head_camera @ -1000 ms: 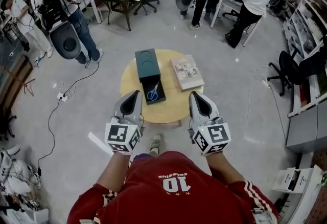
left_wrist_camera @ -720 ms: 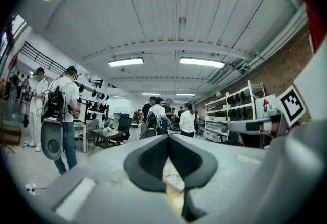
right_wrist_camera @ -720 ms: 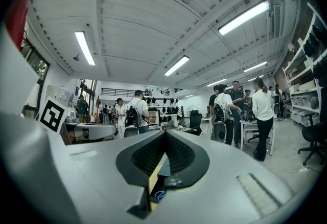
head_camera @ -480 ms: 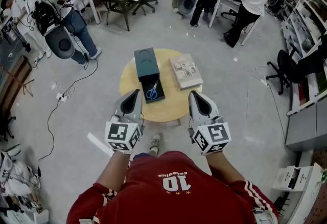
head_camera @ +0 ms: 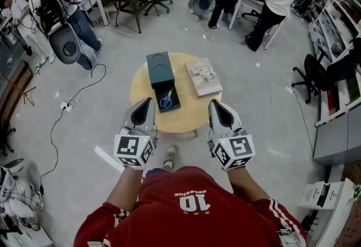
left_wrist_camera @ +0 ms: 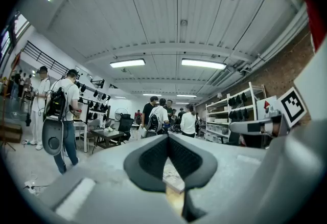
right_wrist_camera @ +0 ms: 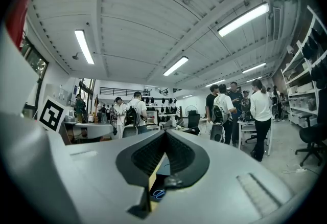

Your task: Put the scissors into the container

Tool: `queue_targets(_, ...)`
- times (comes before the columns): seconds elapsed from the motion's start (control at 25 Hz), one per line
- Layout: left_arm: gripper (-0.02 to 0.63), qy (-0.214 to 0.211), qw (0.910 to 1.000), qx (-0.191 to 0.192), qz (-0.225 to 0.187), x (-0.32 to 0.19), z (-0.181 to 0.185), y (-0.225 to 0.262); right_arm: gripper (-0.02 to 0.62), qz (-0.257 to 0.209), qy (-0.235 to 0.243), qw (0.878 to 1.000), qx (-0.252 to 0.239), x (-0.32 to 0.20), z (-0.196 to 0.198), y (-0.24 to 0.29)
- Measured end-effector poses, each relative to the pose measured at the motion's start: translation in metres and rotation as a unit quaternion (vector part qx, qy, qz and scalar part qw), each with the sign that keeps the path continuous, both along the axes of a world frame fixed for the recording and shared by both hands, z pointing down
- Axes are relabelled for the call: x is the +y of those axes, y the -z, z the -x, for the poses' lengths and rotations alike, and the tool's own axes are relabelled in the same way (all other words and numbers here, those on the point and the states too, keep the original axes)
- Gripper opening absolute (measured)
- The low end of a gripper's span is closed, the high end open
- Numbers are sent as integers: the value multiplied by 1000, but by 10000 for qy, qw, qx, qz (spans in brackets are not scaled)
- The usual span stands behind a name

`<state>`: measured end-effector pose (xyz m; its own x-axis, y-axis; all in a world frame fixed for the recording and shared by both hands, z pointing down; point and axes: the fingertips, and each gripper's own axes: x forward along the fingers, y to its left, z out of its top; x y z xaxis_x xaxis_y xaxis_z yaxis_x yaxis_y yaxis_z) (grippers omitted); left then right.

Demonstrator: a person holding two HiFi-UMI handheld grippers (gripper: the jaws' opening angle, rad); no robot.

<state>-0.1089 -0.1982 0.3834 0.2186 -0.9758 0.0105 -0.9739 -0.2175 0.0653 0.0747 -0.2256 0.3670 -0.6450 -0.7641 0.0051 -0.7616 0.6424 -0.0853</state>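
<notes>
Nothing has shifted: my left hand-held gripper point(head_camera: 145, 104) and right hand-held gripper point(head_camera: 217, 105) stay closed and empty short of the desk point(head_camera: 186, 113), and the blue-handled scissors point(head_camera: 166, 99) lie inside the dark container point(head_camera: 160, 68), so the task looks done.

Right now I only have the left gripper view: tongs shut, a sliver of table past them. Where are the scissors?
Observer: Head view shows the scissors already lying inside the open container, with the blue handles toward the person.
Operator: Anything beside it?
Observer: A book lies flat to the right of the container, with a gap between them.
Operator: Right gripper's tongs?
Observer: The right gripper has its tongs shut and empty. It's held up in front of the person and touches nothing.
</notes>
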Motion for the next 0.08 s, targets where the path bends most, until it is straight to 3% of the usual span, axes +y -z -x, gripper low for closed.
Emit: queue_targets(0.08,2,20,10000,-6,0,1,1,0,-14,-9,-10,10000,3,1,-1,1)
